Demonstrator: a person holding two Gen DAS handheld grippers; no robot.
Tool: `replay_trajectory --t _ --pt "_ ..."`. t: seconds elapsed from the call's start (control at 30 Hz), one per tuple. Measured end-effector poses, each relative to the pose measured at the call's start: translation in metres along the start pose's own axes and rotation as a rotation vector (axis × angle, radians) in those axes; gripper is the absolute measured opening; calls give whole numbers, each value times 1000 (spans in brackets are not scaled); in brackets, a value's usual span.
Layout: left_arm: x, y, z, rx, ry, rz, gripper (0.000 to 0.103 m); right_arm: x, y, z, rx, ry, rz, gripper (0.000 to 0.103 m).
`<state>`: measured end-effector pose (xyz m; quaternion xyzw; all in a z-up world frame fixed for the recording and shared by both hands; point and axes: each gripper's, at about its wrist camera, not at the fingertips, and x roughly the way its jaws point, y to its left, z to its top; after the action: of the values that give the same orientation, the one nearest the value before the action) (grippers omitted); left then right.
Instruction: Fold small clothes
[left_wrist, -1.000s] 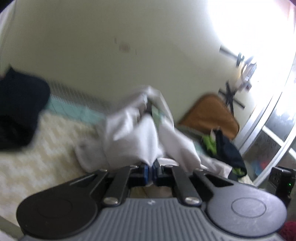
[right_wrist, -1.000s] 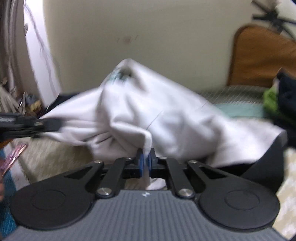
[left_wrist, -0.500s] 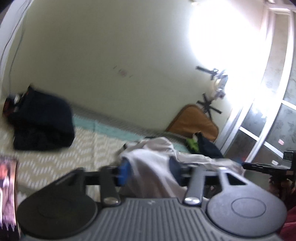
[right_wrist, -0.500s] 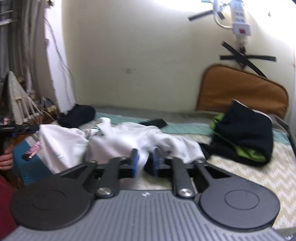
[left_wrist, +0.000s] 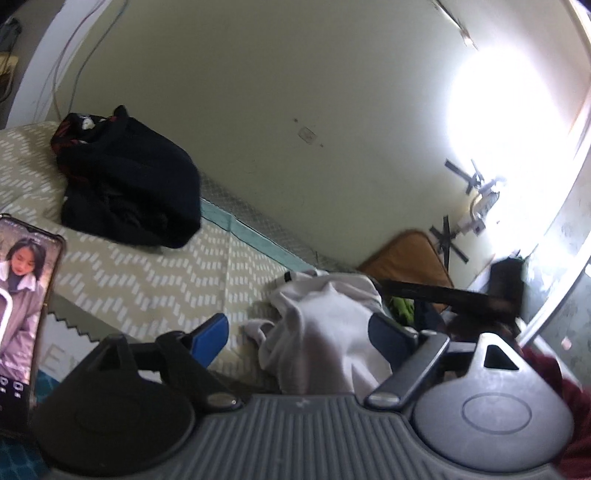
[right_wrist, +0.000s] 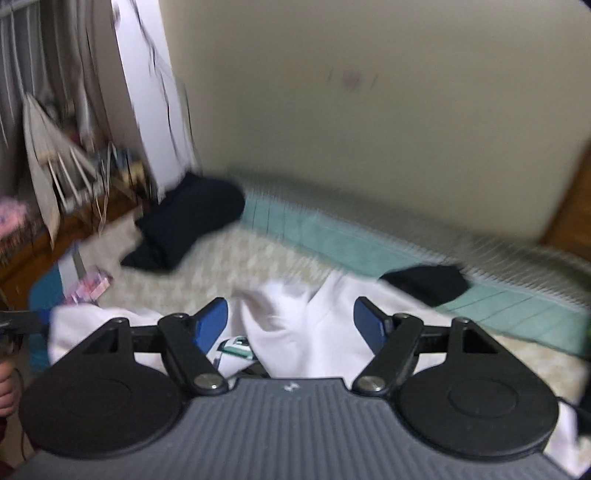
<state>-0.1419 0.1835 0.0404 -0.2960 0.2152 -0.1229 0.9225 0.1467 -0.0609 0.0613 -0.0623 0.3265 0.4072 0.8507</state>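
Note:
A crumpled white garment (left_wrist: 325, 325) lies on the patterned bed cover (left_wrist: 147, 273). My left gripper (left_wrist: 299, 338) is open, its blue pads on either side of the cloth and holding nothing. In the right wrist view the same white garment (right_wrist: 295, 332) lies loose under my right gripper (right_wrist: 291, 325), which is open and empty. A green print (right_wrist: 236, 347) shows on the cloth. The right gripper's dark body (left_wrist: 454, 295) shows in the left wrist view beyond the garment.
A dark clothes pile (left_wrist: 125, 188) sits at the bed's far left, also in the right wrist view (right_wrist: 184, 225). A small black item (right_wrist: 424, 282) lies by the teal strip. A phone (left_wrist: 22, 306) stands at the left. A brown cushion (left_wrist: 406, 258) leans on the wall.
Both grippers let go of the white garment and opened wide. The garment dropped from its lifted position onto the bed. Both grippers pulled back.

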Motion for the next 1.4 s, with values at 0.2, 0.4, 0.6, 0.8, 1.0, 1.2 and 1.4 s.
replay_trajectory --t 0.2,0.4,0.6,0.8,1.0,1.2,1.4 --pt "22 -25 -5 83 43 -72 85 -44 18 0 -105 -83 -38 7" --pt "53 -84 -22 303 147 -276 82 -202 -25 -39 -8 -392 -319 7" --pt "74 -107 -33 445 273 -347 82 -260 -67 -153 296 -334 -434 7" --pt "107 -87 45 375 225 -247 89 -253 -70 -235 538 -351 -372 8" --pt "169 -88 56 278 294 -224 89 -253 -68 -246 623 -385 -378 45" --pt "199 -135 -2 420 471 -279 6 -288 -73 -228 637 -535 -401 64" --pt "116 -155 -43 620 524 -522 5 -248 -80 -181 494 -476 -349 70"
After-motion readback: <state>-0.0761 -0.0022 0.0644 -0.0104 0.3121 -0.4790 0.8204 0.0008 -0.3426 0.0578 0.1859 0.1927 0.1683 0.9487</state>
